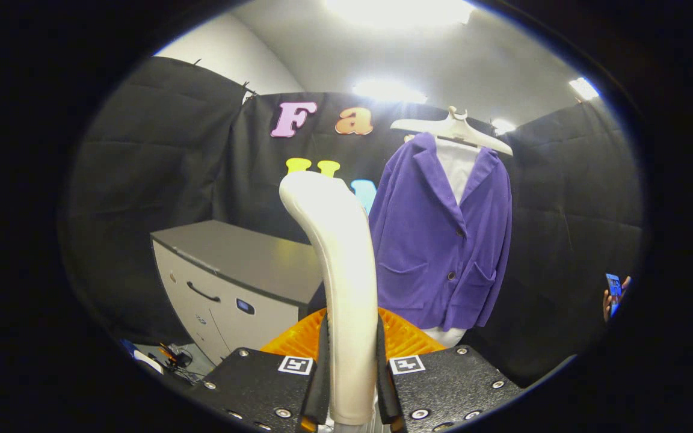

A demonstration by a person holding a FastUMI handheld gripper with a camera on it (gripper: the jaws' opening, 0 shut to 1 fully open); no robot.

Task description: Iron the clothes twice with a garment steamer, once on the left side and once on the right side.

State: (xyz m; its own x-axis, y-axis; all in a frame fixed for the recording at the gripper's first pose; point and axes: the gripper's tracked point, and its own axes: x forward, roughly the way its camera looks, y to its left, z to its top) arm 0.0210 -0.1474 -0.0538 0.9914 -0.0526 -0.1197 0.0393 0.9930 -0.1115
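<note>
Both fingers of our tool (351,385) clench the garment steamer (337,270) by its stiff, smooth handle; beyond it hangs the soft purple jacket (443,240).

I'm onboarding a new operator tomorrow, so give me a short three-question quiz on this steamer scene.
1. True or false: the gripper is shut on the steamer handle.
2. The purple jacket hangs A) folded on the cabinet, B) on a hanger beyond the fingers, C) on the floor.
3. Fill in: an ______ steamer body sits behind the fingers.

Key: 1 true; 2 B; 3 orange.
</note>
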